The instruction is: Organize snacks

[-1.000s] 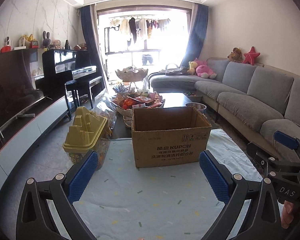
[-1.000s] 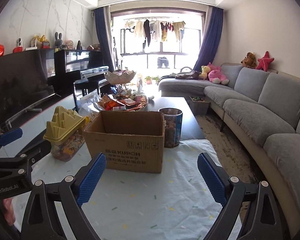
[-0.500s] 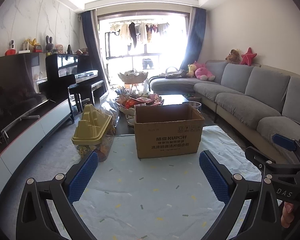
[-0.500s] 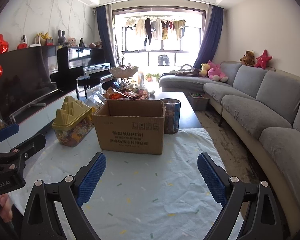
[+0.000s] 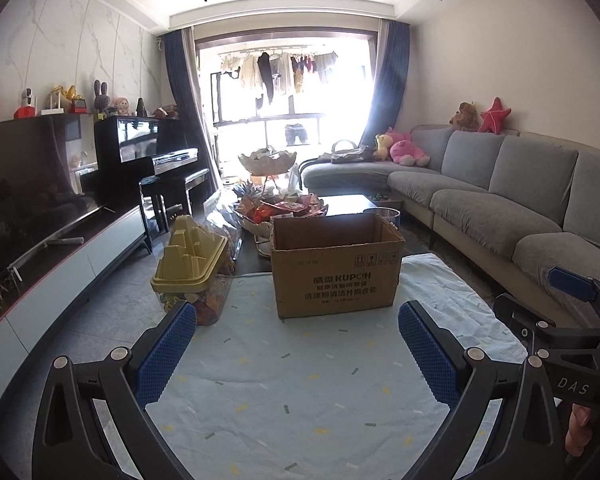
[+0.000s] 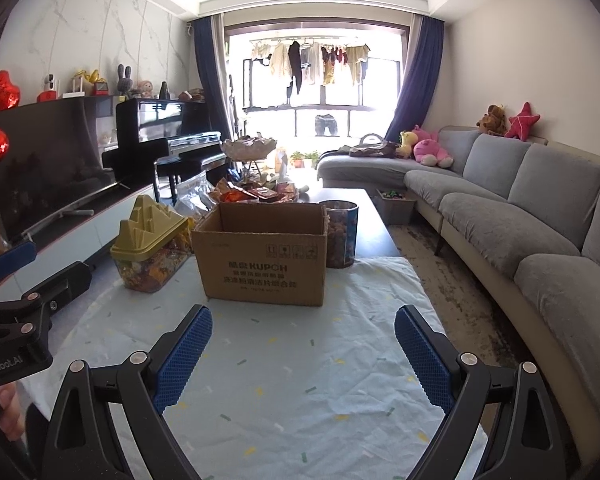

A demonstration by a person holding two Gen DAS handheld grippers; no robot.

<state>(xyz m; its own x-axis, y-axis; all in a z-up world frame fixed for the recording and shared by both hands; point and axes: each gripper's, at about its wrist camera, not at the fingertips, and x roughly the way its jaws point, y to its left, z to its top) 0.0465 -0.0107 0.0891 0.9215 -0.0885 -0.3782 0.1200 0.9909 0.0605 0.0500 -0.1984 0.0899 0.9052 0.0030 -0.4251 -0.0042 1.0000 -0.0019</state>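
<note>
An open cardboard box (image 5: 336, 268) (image 6: 262, 256) stands on the pale blue cloth (image 5: 300, 380) (image 6: 300, 360) that covers the near end of the table. Left of the box sits a clear snack jar with a yellow castle-shaped lid (image 5: 190, 264) (image 6: 150, 240). A round clear tub of snacks (image 6: 342, 232) is right of the box. Behind it, a bowl heaped with snack packets (image 5: 280, 210) (image 6: 256, 192) rests on the dark table. My left gripper (image 5: 298, 340) and right gripper (image 6: 303, 344) hover open over the cloth, well short of the box, with nothing between their fingers.
A grey sofa (image 5: 520, 200) (image 6: 520, 208) runs along the right. A TV on a low cabinet (image 5: 40, 208) and a black piano (image 5: 148, 152) line the left. A tiered dish (image 5: 266, 160) stands further back. A hand (image 5: 578, 428) holds the right gripper's body at the picture's edge.
Both grippers have drawn back from the box, so the box, the jar and the tub look smaller and more cloth shows in front. The jaws have stayed wide.
</note>
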